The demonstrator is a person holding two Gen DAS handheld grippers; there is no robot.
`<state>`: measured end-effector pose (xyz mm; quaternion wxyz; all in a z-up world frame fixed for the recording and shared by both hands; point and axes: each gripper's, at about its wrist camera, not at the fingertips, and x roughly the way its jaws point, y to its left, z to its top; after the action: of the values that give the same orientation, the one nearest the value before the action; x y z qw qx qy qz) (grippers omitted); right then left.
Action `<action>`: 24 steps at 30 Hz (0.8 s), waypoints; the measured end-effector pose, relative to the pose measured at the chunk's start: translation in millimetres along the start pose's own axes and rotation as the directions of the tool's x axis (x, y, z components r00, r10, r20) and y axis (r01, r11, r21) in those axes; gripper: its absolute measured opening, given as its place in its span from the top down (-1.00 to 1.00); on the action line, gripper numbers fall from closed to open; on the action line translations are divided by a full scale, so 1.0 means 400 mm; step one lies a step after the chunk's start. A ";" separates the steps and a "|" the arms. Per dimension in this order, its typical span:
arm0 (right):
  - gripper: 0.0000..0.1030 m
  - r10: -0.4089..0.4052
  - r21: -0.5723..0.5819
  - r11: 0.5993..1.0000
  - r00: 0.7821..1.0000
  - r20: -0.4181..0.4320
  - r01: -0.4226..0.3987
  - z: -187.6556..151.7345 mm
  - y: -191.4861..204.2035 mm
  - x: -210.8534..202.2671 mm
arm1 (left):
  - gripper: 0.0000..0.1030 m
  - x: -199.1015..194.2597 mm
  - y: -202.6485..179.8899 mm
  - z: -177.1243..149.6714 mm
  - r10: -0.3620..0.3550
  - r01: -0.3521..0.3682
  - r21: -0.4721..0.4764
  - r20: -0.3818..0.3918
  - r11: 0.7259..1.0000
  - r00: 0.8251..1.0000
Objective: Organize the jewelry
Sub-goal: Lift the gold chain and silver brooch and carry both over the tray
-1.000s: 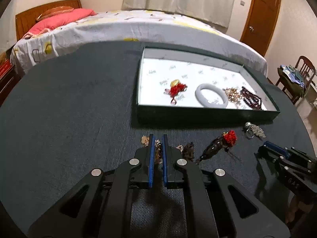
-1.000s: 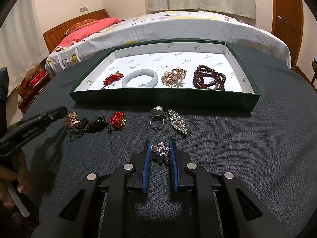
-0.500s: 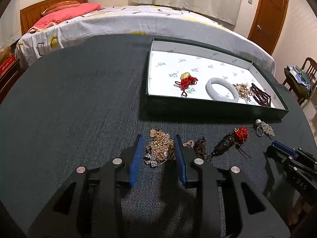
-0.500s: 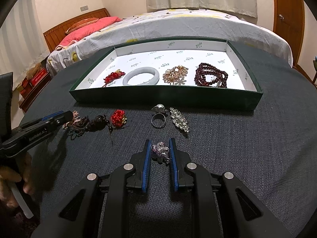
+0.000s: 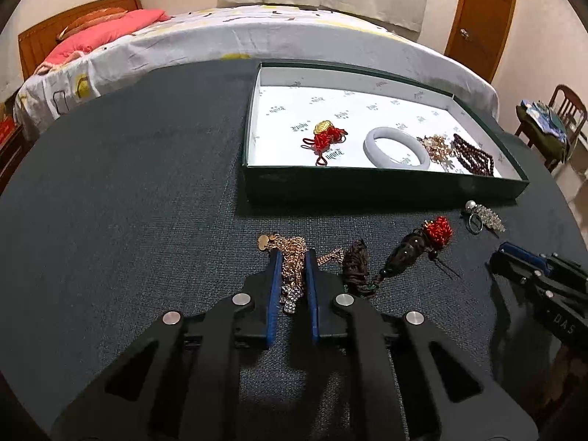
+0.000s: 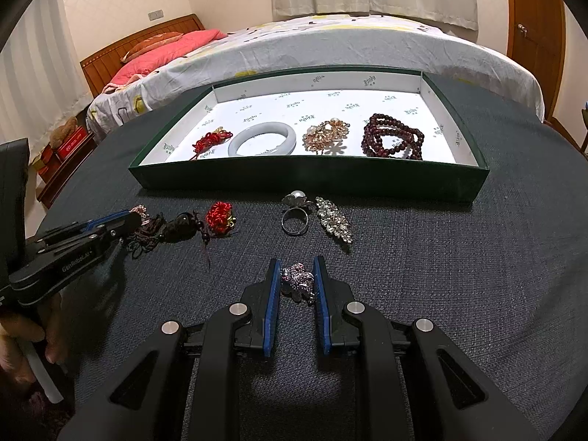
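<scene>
A green tray (image 5: 382, 186) (image 6: 308, 180) with white lining holds a red knot charm (image 5: 325, 137), a pale bangle (image 5: 395, 147), a gold brooch (image 6: 325, 136) and dark red beads (image 6: 391, 141). My left gripper (image 5: 292, 257) is down on the dark cloth, its jaws closed against a gold chain necklace (image 5: 290, 257). My right gripper (image 6: 297, 272) is shut on a purple rhinestone brooch (image 6: 297, 281). The left gripper also shows in the right wrist view (image 6: 121, 222), the right one in the left wrist view (image 5: 514, 257).
On the cloth lie a dark bead tassel with a red knot (image 5: 419, 244) (image 6: 191, 226), a pearl ring (image 6: 294, 217) and a crystal clip (image 6: 334, 220). A bed (image 5: 257, 44) stands behind the round table, a door (image 5: 481, 14) and a chair (image 5: 558, 117) at right.
My left gripper opened, then closed its jaws onto the gold chain. The right gripper has stayed shut on the purple brooch, almost still.
</scene>
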<state>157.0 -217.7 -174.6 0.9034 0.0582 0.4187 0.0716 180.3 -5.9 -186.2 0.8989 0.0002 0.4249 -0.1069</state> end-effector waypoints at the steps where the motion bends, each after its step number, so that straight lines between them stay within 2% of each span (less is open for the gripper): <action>1: 0.63 -0.002 0.001 1.000 1.000 0.001 0.002 0.000 -0.001 0.000 | 0.76 -0.001 0.002 0.000 -0.003 0.003 -0.006 0.001 1.000 1.000; 12: 0.63 -0.004 0.002 1.000 1.000 0.028 0.004 0.001 0.001 -0.014 | 0.78 -0.053 -0.001 0.019 -0.006 0.007 -0.020 0.069 1.000 0.998; 24: 0.63 0.001 -0.003 1.000 0.995 0.105 -0.001 0.034 0.009 -0.094 | 0.78 -0.149 -0.018 0.056 -0.019 0.022 -0.016 0.162 1.000 0.987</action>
<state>143.1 -221.3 -137.1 0.9242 0.0606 0.3707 0.0697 159.2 -3.6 -125.7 0.9294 -0.0208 0.3512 -0.1120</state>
